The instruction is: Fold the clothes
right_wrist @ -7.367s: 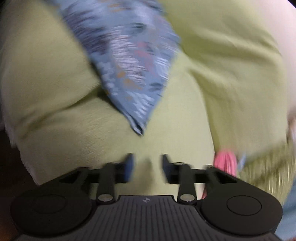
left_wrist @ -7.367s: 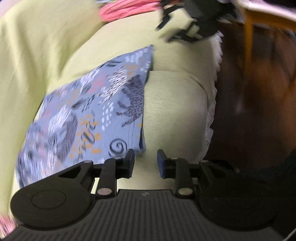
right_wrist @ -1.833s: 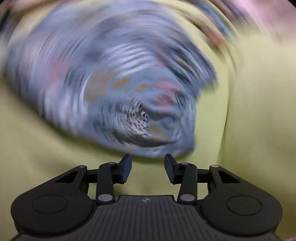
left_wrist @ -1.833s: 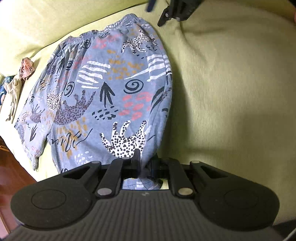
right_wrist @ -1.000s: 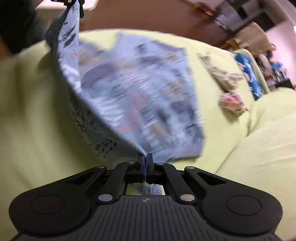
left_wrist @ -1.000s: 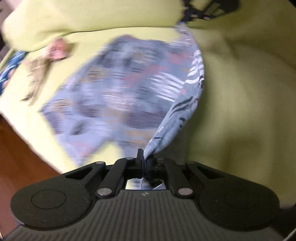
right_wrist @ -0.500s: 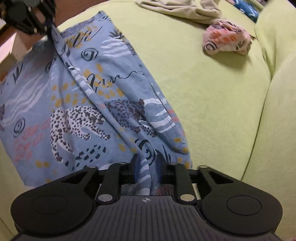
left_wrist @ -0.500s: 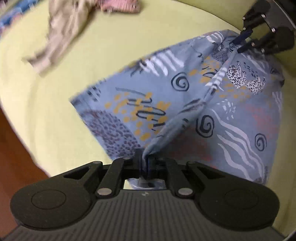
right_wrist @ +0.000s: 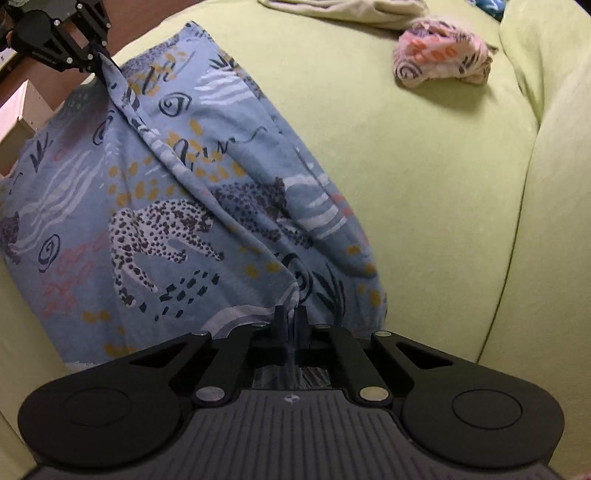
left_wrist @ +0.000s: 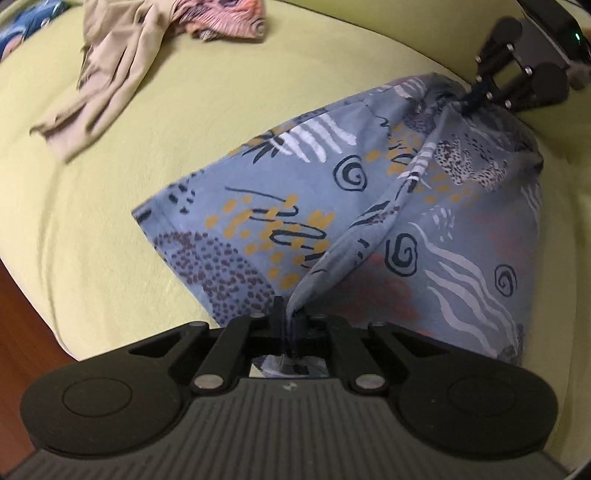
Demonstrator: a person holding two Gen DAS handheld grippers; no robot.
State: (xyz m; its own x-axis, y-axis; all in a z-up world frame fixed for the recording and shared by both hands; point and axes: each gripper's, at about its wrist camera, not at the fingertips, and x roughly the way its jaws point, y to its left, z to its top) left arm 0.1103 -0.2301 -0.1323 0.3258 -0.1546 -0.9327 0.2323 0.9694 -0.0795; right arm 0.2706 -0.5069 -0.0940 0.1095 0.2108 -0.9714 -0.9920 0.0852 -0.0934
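Both grippers pinch the printed shorts (left_wrist: 332, 206): left gripper (left_wrist: 291, 325) and right gripper (right_wrist: 291, 325) clamp opposite ends of one raised ridge running straight between them.

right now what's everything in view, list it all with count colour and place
blue cotton shorts with animal and squiggle print: 1, blue with white, orange and dark marks, lying on the sofa seat, pinched at two points with a ridge of cloth between
beige crumpled garment: 1, beige, on the seat beyond the shorts
pink patterned bundle of cloth: 1, pink and cream, beside the beige garment
blue patterned cloth: 1, blue, far edge, mostly cut off
yellow-green fabric sofa: 1, under everything
brown wooden floor: beside the seat's edge
left gripper: 1, black, fingers shut on the shorts
right gripper: 1, black, fingers shut on the shorts
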